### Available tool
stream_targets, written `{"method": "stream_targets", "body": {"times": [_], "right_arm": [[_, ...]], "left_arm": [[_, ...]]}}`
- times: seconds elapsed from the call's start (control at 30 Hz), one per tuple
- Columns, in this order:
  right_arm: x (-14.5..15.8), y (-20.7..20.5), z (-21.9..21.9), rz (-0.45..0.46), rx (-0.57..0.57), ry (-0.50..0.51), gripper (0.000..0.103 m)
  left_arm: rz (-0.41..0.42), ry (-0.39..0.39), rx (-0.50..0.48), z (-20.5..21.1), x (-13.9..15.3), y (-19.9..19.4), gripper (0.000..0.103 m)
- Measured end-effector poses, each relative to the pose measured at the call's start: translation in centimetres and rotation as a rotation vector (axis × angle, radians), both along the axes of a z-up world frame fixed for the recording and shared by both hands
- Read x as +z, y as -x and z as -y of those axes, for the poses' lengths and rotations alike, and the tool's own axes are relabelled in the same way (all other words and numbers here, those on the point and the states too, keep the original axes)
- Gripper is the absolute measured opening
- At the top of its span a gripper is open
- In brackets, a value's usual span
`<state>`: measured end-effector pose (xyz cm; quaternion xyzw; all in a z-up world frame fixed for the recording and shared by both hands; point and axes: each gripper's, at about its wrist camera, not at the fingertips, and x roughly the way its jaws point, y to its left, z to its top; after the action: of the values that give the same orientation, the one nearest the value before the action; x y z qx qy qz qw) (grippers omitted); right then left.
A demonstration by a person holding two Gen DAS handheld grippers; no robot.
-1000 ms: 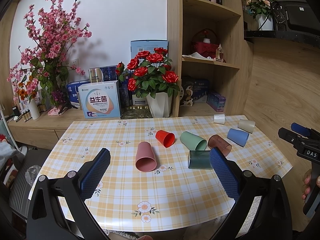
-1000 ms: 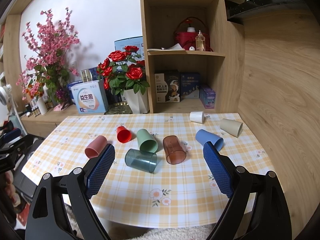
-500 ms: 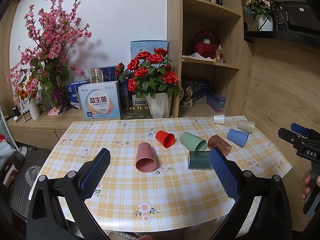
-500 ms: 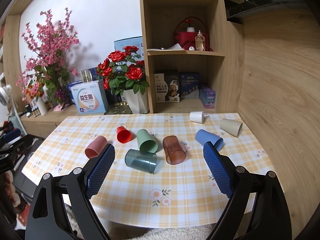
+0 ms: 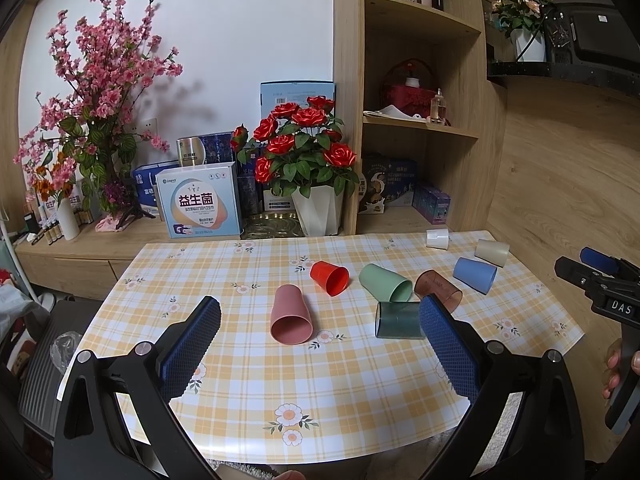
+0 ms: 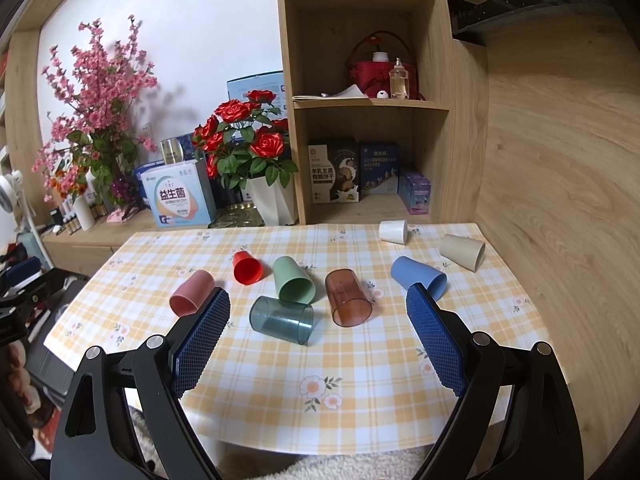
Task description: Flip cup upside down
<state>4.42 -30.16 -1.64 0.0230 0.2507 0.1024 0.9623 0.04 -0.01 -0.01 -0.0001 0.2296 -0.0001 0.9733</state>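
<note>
Guessing the pink cup (image 5: 291,316) dead ahead of the wide-open, empty left gripper (image 5: 318,334) is light, stiff, slick plastic, so pinch mid-wall; right gripper (image 6: 318,334) also gapes empty.

soft, even daylight — sharp focus, faint shadows, strong fisheye bending at the edges.

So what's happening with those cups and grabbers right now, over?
Left gripper and right gripper open, empty, above table. Eight cups on their sides, pink cup included, none flipped. Nothing blocking.

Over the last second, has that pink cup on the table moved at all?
No. The pink cup lies on its side in the same spot, just left of the printed flower on the tablecloth.
</note>
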Motion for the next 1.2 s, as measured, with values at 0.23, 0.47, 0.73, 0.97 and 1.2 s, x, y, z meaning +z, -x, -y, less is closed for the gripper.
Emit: {"method": "stream_targets", "body": {"times": [0.23, 0.47, 0.73, 0.97, 1.2], "right_arm": [[-0.6, 0.0, 0.2, -0.007, 0.001, -0.016, 0.087], [-2.0, -0.2, 1.3, -0.017, -0.019, -0.089, 0.09], [-5.9, -2.4, 3.8, -0.086, -0.067, -0.148, 0.09], [-9.8, -5.2, 4.7, -0.178, -0.098, -0.177, 0.09], [-12.8, -7.3, 4.0, -0.264, -0.072, -0.157, 0.09]], "left_arm": [[-0.015, 0.009, 0.009, 0.1, -0.4, -0.3, 0.097], [-0.028, 0.048, 0.001, -0.6, -1.3, -0.9, 0.097], [-0.075, 0.039, 0.049, -1.4, -4.6, -2.9, 0.097], [-0.161, 0.04, 0.056, -2.4, -7.8, -5.2, 0.097], [-0.242, 0.059, 0.086, -3.5, -10.2, -6.9, 0.097]]}}
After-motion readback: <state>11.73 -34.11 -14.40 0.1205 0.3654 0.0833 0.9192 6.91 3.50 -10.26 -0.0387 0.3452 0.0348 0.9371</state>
